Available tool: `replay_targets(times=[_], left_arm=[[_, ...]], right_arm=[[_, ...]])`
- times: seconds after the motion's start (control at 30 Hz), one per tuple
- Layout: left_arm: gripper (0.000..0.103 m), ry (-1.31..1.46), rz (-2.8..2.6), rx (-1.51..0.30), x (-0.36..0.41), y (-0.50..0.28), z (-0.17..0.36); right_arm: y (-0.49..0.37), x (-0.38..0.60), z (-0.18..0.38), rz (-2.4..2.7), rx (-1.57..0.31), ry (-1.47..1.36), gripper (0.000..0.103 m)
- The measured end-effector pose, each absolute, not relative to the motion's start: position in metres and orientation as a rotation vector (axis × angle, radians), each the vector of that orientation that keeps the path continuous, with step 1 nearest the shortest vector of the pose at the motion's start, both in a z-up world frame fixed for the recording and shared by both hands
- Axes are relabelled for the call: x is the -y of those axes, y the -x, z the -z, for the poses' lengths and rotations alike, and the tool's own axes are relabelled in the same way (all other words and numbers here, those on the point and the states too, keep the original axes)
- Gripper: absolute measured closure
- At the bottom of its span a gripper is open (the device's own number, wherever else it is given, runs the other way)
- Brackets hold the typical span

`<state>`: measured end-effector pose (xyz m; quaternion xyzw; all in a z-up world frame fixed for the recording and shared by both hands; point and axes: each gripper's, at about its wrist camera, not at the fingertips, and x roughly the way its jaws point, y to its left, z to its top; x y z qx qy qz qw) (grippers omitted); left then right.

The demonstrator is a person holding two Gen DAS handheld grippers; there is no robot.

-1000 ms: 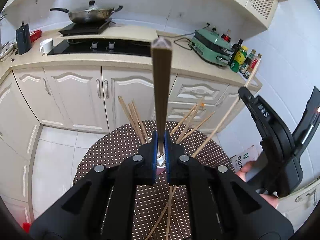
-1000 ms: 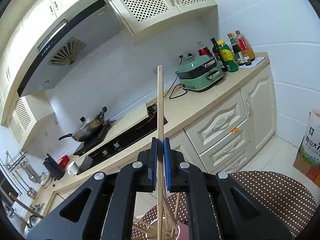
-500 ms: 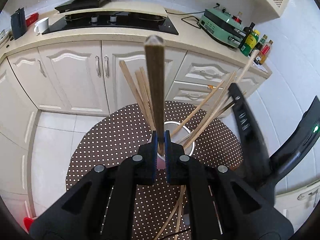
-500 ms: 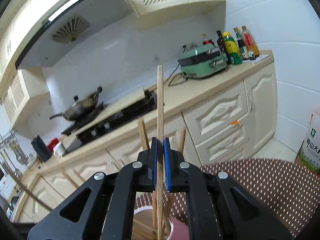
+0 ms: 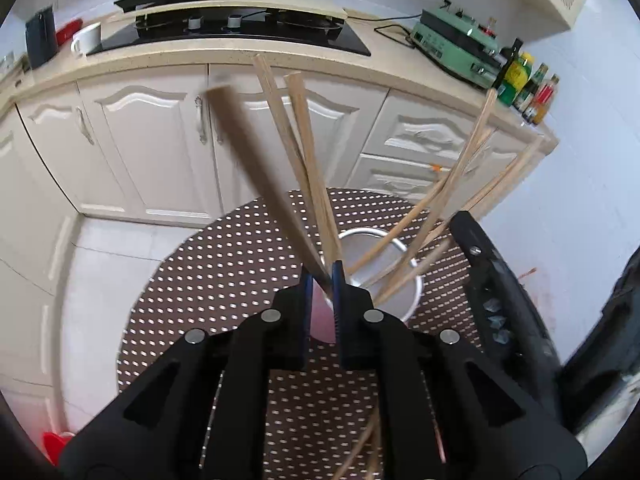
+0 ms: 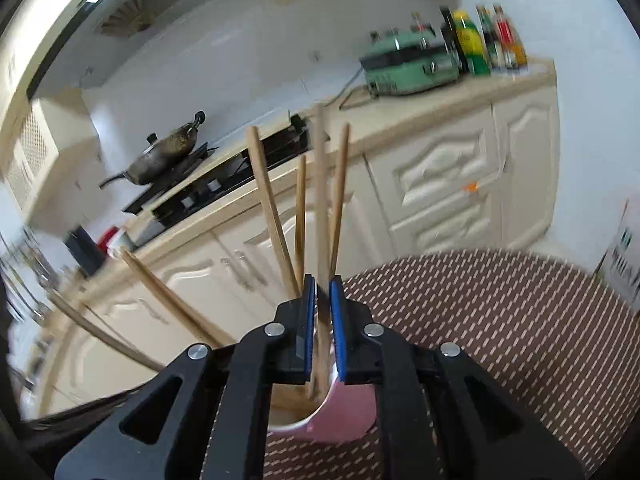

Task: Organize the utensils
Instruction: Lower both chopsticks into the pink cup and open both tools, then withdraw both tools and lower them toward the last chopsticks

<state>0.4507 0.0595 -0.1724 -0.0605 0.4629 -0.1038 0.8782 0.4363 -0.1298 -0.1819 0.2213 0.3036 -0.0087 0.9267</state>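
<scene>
Item: pink cup with white rim (image 6: 340, 420), lower centre, on my dotted brown round table (image 5: 224, 264).
My left gripper (image 5: 320, 280): opening, dark wooden chopstick (image 5: 256, 168) leaning loose.
My right gripper (image 6: 319, 292): opening round pale bamboo chopstick (image 6: 320, 200).

Bright even daylight, fisheye-bent edges, motion blur in both views

Brown tablecloth (image 5: 224, 264) dotted with white across the round table, pale tan chopsticks (image 5: 304, 152) fanned out of a pink cup (image 6: 344, 416) with a white rim. One darker, blurred stick (image 5: 248, 168), perhaps brownish-grey. Black grippers with blue pads (image 6: 309, 320). Cream cabinets (image 5: 152, 148), mint-green appliance (image 5: 456, 48), black stove (image 5: 240, 28), white mug (image 5: 86, 38), white wall tiles.
</scene>
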Motion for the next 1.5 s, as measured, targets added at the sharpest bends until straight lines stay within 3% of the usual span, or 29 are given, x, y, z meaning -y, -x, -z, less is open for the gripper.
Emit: replay_targets(times=[0.1,0.23,0.33,0.4,0.53,0.7,1.13,1.5], left_arm=[[0.088,0.113,0.225,-0.997,-0.060,-0.454,0.173],[0.083,0.110,0.214,-1.007,-0.062,-0.451,0.172],[0.070,0.066,0.184,-1.008,-0.061,-0.447,0.171],[0.054,0.042,0.170,-1.001,-0.061,-0.441,0.169],[0.054,0.028,0.162,-0.997,-0.064,-0.430,0.163],[0.052,0.018,0.158,-0.997,-0.067,-0.414,0.155],[0.041,0.028,0.155,-0.925,-0.078,-0.376,0.119],[0.034,-0.004,0.168,-0.932,-0.090,-0.354,0.115]], right_arm=[[-0.434,0.127,0.179,0.020,-0.678,-0.427,0.088],[-0.427,0.130,0.173,0.023,-0.729,-0.434,0.062],[-0.421,0.135,0.167,0.022,-0.756,-0.435,0.043],[-0.416,0.138,0.163,0.026,-0.766,-0.427,0.038],[-0.403,0.146,0.152,0.036,-0.767,-0.418,0.022],[-0.389,0.155,0.138,0.011,-0.766,-0.425,0.012],[-0.357,0.166,0.100,0.059,-0.765,-0.362,0.008],[-0.346,0.161,0.118,0.112,-0.932,-0.345,0.008]])
